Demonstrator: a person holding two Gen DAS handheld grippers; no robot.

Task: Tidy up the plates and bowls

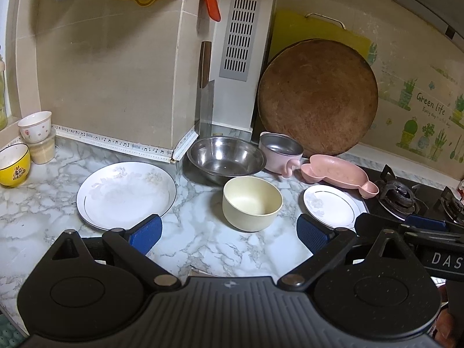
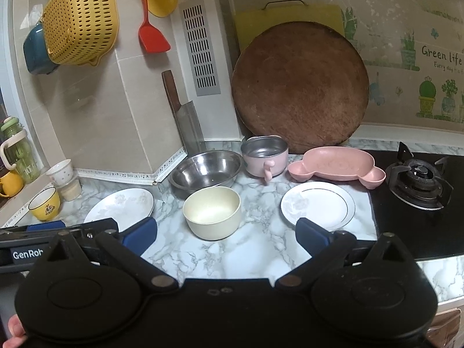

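Note:
A large white plate [image 1: 126, 194] [image 2: 120, 206] lies at the left of the marble counter. In the middle stands a cream bowl [image 1: 251, 203] [image 2: 213, 212]. Behind it sit a steel bowl [image 1: 226, 158] [image 2: 206, 171] and a pink steel-lined handled bowl [image 1: 280, 152] [image 2: 265, 155]. A pink bear-shaped dish [image 1: 337, 175] [image 2: 336, 166] and a small white plate [image 1: 332, 206] [image 2: 318, 205] lie at the right. My left gripper [image 1: 229, 236] is open, just short of the cream bowl. My right gripper [image 2: 226, 236] is open too, empty, in front of the bowl and small plate.
A round wooden board [image 1: 317, 101] [image 2: 300, 87] and a cleaver [image 2: 185, 121] lean on the back wall. A gas hob [image 2: 417, 179] is at the right. Cups [image 1: 13, 163] [image 2: 45, 203] stand at the far left. A yellow colander [image 2: 81, 17] and red spatula [image 2: 152, 32] hang above.

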